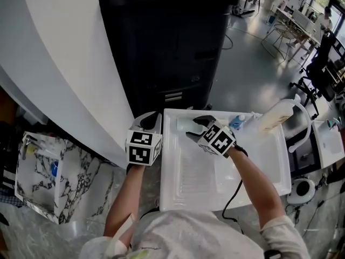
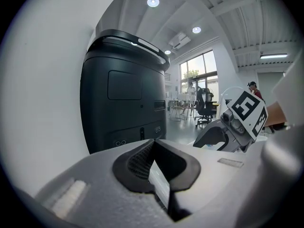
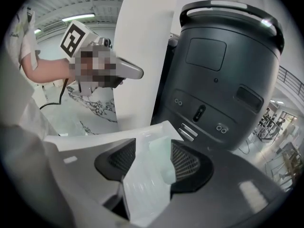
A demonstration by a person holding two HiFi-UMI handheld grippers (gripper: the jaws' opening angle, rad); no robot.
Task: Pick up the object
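A white tray (image 1: 253, 166) lies on a marble counter. At its far edge are a small clear bottle with a blue label (image 1: 237, 122) and a cream bottle (image 1: 276, 115) lying tilted. My right gripper (image 1: 198, 127) hovers over the tray's far left part. It is open (image 3: 153, 146), and only the ribbed white tray floor shows between its pads. My left gripper (image 1: 152, 118) is just outside the tray's far left corner. Its tips are shut (image 2: 153, 144) with nothing held. Both bottles are apart from the grippers.
A tall black machine (image 1: 167, 42) stands right behind the tray. A white curved wall (image 1: 70, 53) runs along the left. A marble-patterned box (image 1: 48, 171) sits on the counter at the left. A white curved handle (image 1: 304, 120) is at the tray's right edge.
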